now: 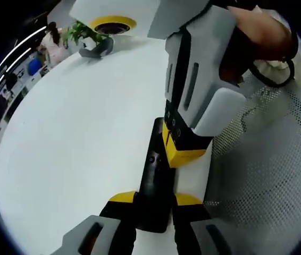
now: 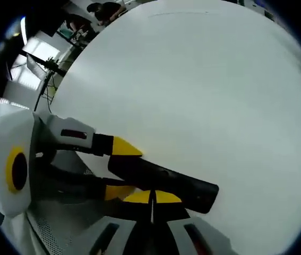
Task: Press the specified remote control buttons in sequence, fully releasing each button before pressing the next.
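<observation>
The left gripper (image 1: 155,204) pinches the near end of the black remote (image 1: 156,180) at the desk (image 1: 76,138) edge, its long axis running away across the desk. The right gripper (image 2: 151,197), jaws pressed together, bears down on its buttons.

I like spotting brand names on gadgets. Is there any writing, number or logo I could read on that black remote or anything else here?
None can be read.
Long black remote control: its buttons are faint specks, any marks too blurred to read.
Yellow-tipped grey left tool and right tool: no legible label.
White table: plain.
</observation>
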A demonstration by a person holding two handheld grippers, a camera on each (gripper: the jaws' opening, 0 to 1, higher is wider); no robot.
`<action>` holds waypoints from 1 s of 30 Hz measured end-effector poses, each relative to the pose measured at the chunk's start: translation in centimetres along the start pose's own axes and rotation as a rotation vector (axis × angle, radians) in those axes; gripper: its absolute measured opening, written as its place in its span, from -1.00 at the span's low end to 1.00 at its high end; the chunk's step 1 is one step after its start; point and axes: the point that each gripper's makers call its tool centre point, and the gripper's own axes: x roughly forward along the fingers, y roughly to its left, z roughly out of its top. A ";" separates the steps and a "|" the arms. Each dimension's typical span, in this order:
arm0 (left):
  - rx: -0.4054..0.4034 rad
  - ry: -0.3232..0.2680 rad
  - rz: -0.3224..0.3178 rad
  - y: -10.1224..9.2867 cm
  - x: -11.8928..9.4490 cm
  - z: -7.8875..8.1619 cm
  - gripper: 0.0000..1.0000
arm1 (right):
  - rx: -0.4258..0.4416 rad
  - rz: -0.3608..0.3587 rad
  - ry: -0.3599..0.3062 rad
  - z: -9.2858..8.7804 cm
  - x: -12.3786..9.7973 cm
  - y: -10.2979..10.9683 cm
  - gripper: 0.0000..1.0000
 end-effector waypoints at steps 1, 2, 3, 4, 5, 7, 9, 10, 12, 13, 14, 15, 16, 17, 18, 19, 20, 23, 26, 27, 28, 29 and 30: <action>0.001 0.000 -0.001 0.0 0.0 0.0 -0.50 | -0.003 -0.003 0.002 0.0 0.0 0.0 -1.00; 0.004 0.001 -0.002 0.0 0.0 0.0 -0.50 | -0.004 -0.004 0.003 0.0 0.0 -0.1 -1.00; 0.005 0.001 -0.002 0.0 0.0 0.0 -0.50 | -0.003 -0.005 0.004 0.0 0.0 -0.1 -1.00; 0.005 0.000 -0.002 0.0 0.0 -0.1 -0.50 | -0.002 -0.004 0.004 0.0 0.0 -0.2 -1.00; 0.010 0.000 -0.004 0.0 0.0 -0.1 -0.51 | 0.002 0.000 0.005 0.1 0.0 -0.3 -1.00; 0.012 0.001 -0.007 0.0 0.0 -0.1 -0.51 | 0.016 0.011 0.005 0.1 0.0 -0.3 -1.00; 0.015 0.002 -0.008 0.1 0.0 -0.1 -0.51 | 0.032 0.028 0.012 0.1 0.0 -0.4 -1.00; 0.016 0.001 -0.008 0.1 0.0 -0.1 -0.51 | 0.057 0.046 0.021 0.1 0.0 -0.4 -1.00; 0.017 -0.001 -0.010 0.0 0.0 -0.1 -0.51 | 0.069 0.066 0.031 0.1 0.0 -0.5 -1.00; 0.017 -0.003 -0.011 0.1 0.0 -0.1 -0.51 | 0.064 0.074 0.034 0.1 0.0 -0.5 -1.00; 0.017 -0.005 -0.011 0.1 0.0 -0.1 -0.51 | 0.064 0.079 0.035 0.1 0.0 -0.5 -1.00; 0.015 -0.009 -0.011 0.1 0.0 -0.1 -0.52 | 0.068 0.085 0.033 0.1 -0.1 -0.6 -1.00; 0.013 -0.011 -0.011 0.1 0.0 -0.1 -0.52 | 0.074 0.092 0.031 0.1 -0.1 -0.6 -1.00; 0.012 -0.013 -0.011 0.1 0.0 -0.1 -0.52 | 0.083 0.100 0.026 0.0 -0.1 -0.6 -1.00; 0.012 -0.013 -0.011 0.1 0.0 -0.1 -0.52 | 0.089 0.105 0.023 0.0 -0.2 -0.6 -1.00; 0.012 -0.013 -0.011 0.1 0.0 -0.1 -0.52 | 0.092 0.109 0.021 0.0 -0.2 -0.6 -1.00; 0.013 -0.011 -0.010 0.1 0.0 -0.1 -0.52 | 0.095 0.114 0.020 0.0 -0.2 -0.6 -1.00; 0.013 -0.008 -0.010 0.1 0.0 -0.1 -0.52 | 0.109 0.131 0.012 0.0 -0.2 -0.6 -1.00; 0.013 -0.007 -0.010 0.1 0.1 -0.1 -0.52 | 0.128 0.147 0.006 0.0 -0.3 -0.6 -1.00; 0.013 -0.007 -0.009 0.1 0.1 -0.1 -0.52 | 0.129 0.148 0.006 0.0 -0.3 -0.6 -1.00; 0.013 -0.007 -0.010 0.1 0.0 -0.1 -0.52 | 0.128 0.148 0.006 0.0 -0.3 -0.5 -1.00; 0.013 -0.008 -0.009 0.1 0.0 -0.1 -0.52 | 0.127 0.147 0.005 0.0 -0.3 -0.5 -1.00; 0.011 -0.008 -0.009 0.1 0.0 -0.1 -0.52 | 0.128 0.145 0.003 0.0 -0.3 -0.5 -1.00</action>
